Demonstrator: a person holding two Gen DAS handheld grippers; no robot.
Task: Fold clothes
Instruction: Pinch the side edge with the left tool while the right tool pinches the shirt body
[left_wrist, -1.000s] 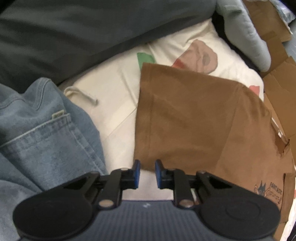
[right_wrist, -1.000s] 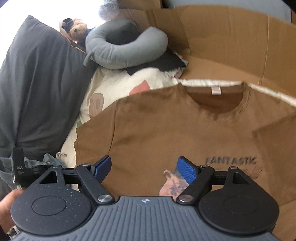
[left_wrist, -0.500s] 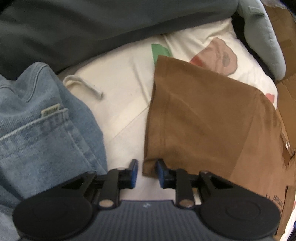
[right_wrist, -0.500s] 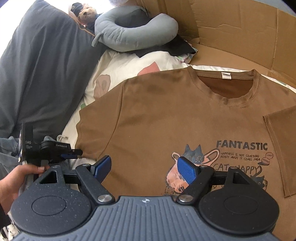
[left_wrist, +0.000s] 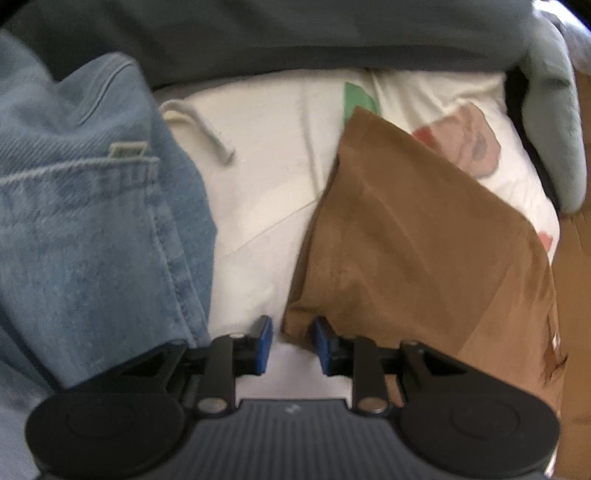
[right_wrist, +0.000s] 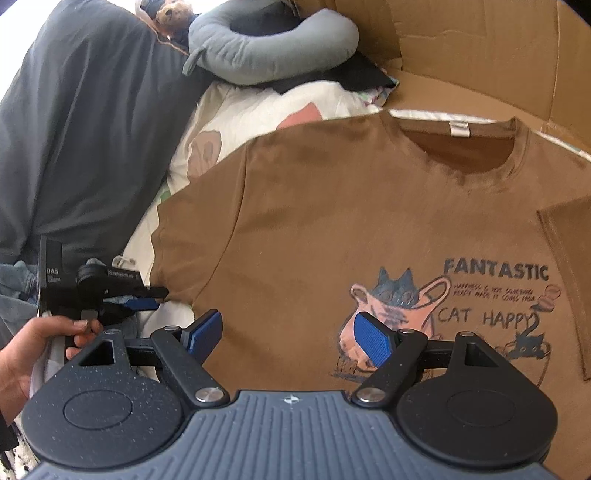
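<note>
A brown T-shirt (right_wrist: 332, 229) with a cat print and the word FANTASTIC lies flat, front up, on the bed. In the left wrist view its sleeve (left_wrist: 406, 251) spreads to the right. My left gripper (left_wrist: 291, 343) is at the sleeve's near corner. Its jaws are opening, and the corner of the cloth lies between the blue pads without being pinched. The right wrist view shows that left gripper (right_wrist: 147, 297) at the sleeve's edge, held by a hand (right_wrist: 37, 343). My right gripper (right_wrist: 288, 336) hangs wide open over the shirt's lower front, nothing between its fingers.
Blue jeans (left_wrist: 92, 221) lie bunched left of the sleeve. A dark grey pillow (right_wrist: 81, 129) lines the left side, with a grey neck pillow (right_wrist: 273, 44) and a teddy bear (right_wrist: 166, 14) behind. Cardboard walls (right_wrist: 480, 55) stand at the back right. A white printed sheet (left_wrist: 258, 184) is underneath.
My left gripper came down onto the sleeve's corner, rolled a little, and its jaws widened. My right gripper sank closer over the shirt's front, still wide open.
</note>
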